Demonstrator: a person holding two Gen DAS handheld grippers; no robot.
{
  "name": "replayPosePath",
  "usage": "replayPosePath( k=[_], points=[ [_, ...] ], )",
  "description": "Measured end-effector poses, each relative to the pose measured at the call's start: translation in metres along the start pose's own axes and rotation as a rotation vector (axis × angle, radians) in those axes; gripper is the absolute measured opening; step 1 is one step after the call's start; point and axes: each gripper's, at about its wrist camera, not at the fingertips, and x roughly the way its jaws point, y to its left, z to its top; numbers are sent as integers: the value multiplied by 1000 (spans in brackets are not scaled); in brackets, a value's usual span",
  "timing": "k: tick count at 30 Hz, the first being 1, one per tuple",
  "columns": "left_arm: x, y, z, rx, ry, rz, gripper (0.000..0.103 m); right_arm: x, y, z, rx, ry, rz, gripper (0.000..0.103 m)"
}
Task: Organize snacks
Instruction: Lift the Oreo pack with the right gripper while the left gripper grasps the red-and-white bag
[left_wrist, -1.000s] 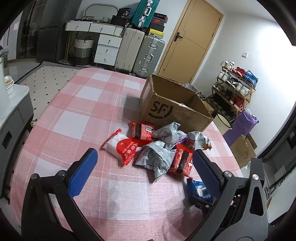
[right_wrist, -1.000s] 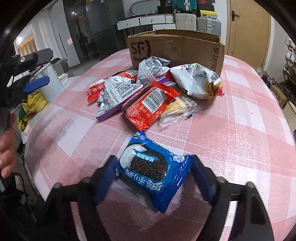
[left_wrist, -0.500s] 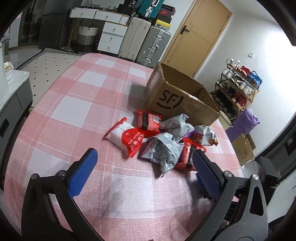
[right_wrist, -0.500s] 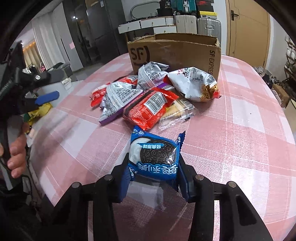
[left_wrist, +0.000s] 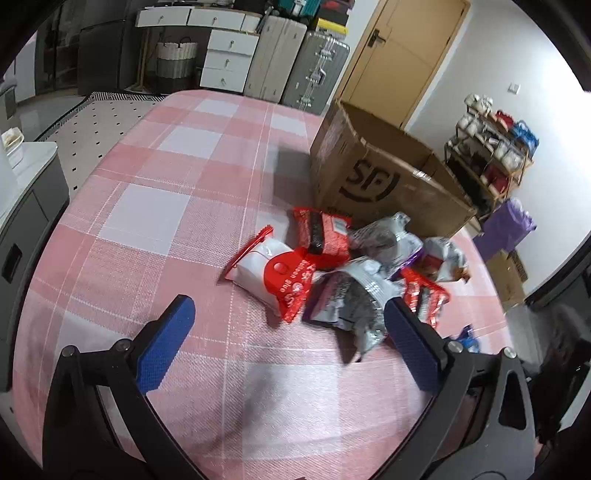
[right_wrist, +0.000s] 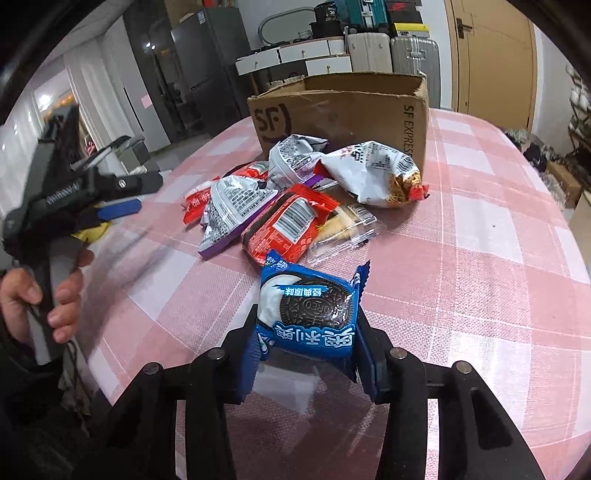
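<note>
My right gripper (right_wrist: 308, 354) is shut on a blue Oreo packet (right_wrist: 308, 314) and holds it just above the pink checked tablecloth (right_wrist: 480, 258). Beyond it lies a pile of snack packets (right_wrist: 295, 199) in front of an open cardboard box (right_wrist: 343, 107). In the left wrist view my left gripper (left_wrist: 288, 332) stands open, nothing between its blue pads, short of a red and white packet (left_wrist: 273, 273) at the near edge of the pile (left_wrist: 354, 266). The cardboard box (left_wrist: 376, 173) sits behind. A hand holds the left gripper (right_wrist: 110, 206) at the left of the right wrist view.
Suitcases (left_wrist: 295, 62) and white drawers (left_wrist: 225, 55) stand against the far wall beside a wooden door (left_wrist: 402, 59). A shoe rack (left_wrist: 495, 147) and a purple bag (left_wrist: 506, 229) are off the table's right side. A grey cabinet (left_wrist: 26, 206) stands at left.
My right gripper closed on the Oreo packet and lifted it off the cloth. The left gripper moved forward and down toward the pile, still open.
</note>
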Motion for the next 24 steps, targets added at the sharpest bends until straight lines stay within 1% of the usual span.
replayPosePath(
  k=[5, 11, 15, 17, 24],
  points=[
    [18, 2, 6, 35, 26, 26, 102, -2, -9, 0, 19, -11, -11, 45],
    [46, 6, 12, 49, 79, 59, 102, -5, -16, 3, 26, -26, -7, 45],
    [62, 12, 19, 39, 98, 61, 102, -4, -21, 4, 34, -26, -7, 45],
    [69, 14, 23, 42, 104, 74, 102, -3, -23, 4, 36, -27, -9, 45],
    [83, 9, 31, 103, 119, 105, 101, 3, -30, 7, 44, -22, -16, 45]
  ],
)
